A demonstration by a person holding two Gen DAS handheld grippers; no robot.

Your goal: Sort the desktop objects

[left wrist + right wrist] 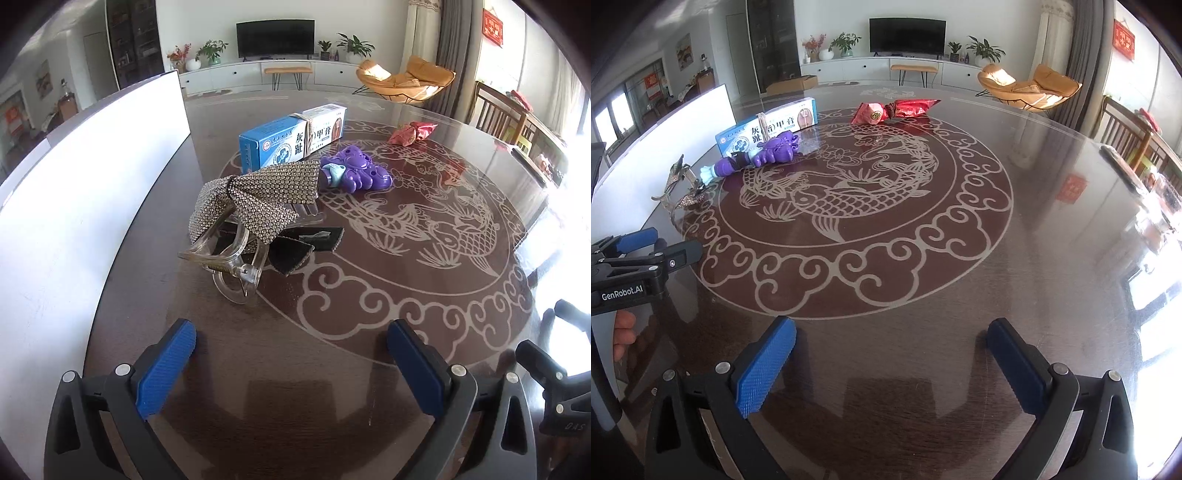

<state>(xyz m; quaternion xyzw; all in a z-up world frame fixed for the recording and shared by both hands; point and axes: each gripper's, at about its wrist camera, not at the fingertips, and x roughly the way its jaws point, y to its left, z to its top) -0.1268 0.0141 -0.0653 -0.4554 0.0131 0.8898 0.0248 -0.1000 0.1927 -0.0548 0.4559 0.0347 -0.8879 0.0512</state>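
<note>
Grippers (291,354) (892,350) low, jaws wide apart

Big round glass worktop (1034,229), dark brown, pale fish and cloud drawing on it, spreads ahead of jaws. Far ahead: white wall, black TV (907,35) on long white cabinet (871,70), green plants (984,50) on both sides, small wooden bench (914,68) below. Ahead and right: orange chair (1030,86), grey curtain (1087,44), red sign (1124,40) on wall, wooden chair (1123,129). Bright sunlight from right. White board (85,177) stands left. Dark tall shelf (770,40) far left.
</note>
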